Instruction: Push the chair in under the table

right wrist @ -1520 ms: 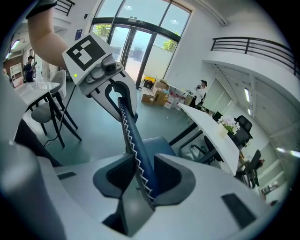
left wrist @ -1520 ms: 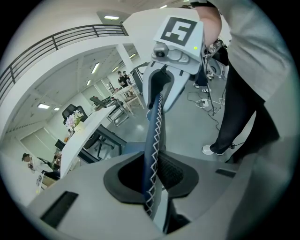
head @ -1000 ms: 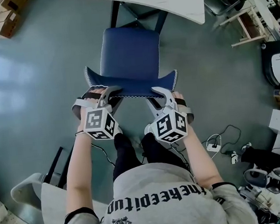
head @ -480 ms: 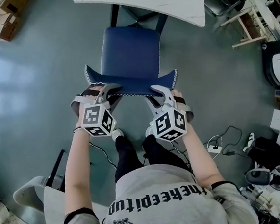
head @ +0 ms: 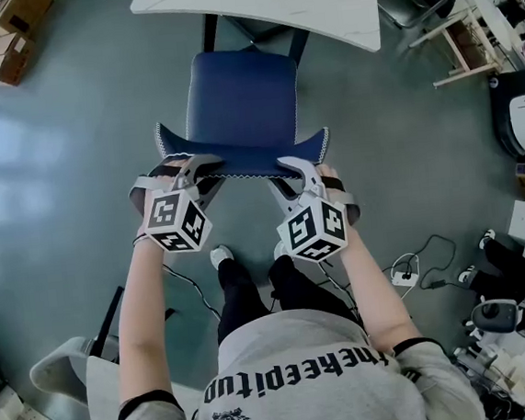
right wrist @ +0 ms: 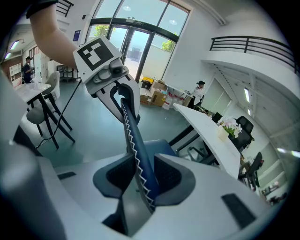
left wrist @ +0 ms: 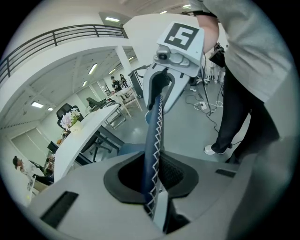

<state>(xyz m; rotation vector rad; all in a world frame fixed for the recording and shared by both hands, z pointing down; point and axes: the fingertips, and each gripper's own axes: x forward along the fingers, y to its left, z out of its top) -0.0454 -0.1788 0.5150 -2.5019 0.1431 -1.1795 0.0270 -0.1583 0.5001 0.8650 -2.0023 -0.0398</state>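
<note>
With the left gripper (head: 194, 170) and right gripper (head: 292, 168) clamping its backrest (head: 243, 156), the chair (head: 241, 100) is standing at the table's (head: 316, 1) near edge, risking jamming a table leg (head: 212, 30) if pushed unevenly.

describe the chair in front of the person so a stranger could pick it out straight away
Find the white table at the top of the head view; the chair stands right at its near edge. It is the only one with a navy seat and a backrest trimmed in white zigzag stitching, gripped by the left gripper and right gripper.
</note>
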